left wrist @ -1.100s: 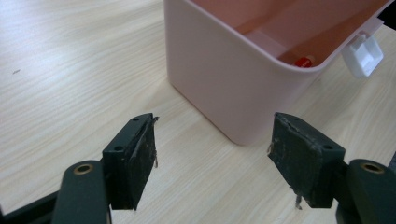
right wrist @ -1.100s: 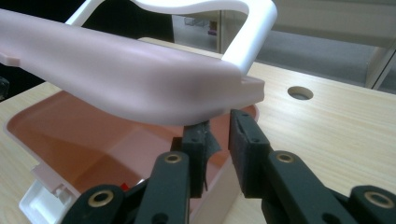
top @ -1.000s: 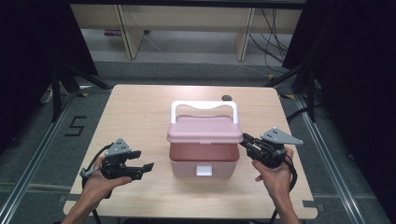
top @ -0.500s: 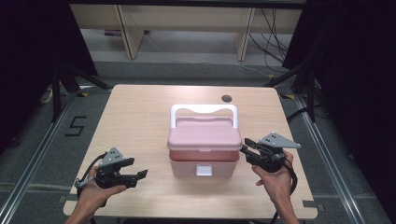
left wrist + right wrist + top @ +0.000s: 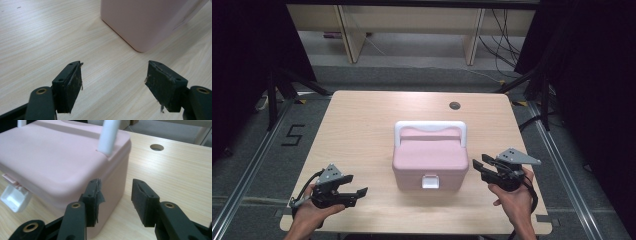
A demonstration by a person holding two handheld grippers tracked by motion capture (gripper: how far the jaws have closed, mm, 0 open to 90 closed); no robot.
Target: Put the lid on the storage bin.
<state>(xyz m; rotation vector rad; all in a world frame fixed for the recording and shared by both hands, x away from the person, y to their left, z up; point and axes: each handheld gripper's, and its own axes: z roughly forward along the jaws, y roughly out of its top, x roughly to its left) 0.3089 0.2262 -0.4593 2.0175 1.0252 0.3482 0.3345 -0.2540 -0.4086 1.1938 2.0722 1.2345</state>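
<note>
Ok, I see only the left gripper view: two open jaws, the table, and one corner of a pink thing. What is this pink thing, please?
Observer: It is a pink box in the middle of the table, with a white handle on its lid.
Operator: And where is the right gripper?
Observer: The right gripper is just right of the box, not touching it. Its jaws have just been opening, and nothing is between them.
Operator: Has the box some fastener?
Observer: Yes, a white latch sits in the middle of the front side, which faces the person.
</note>
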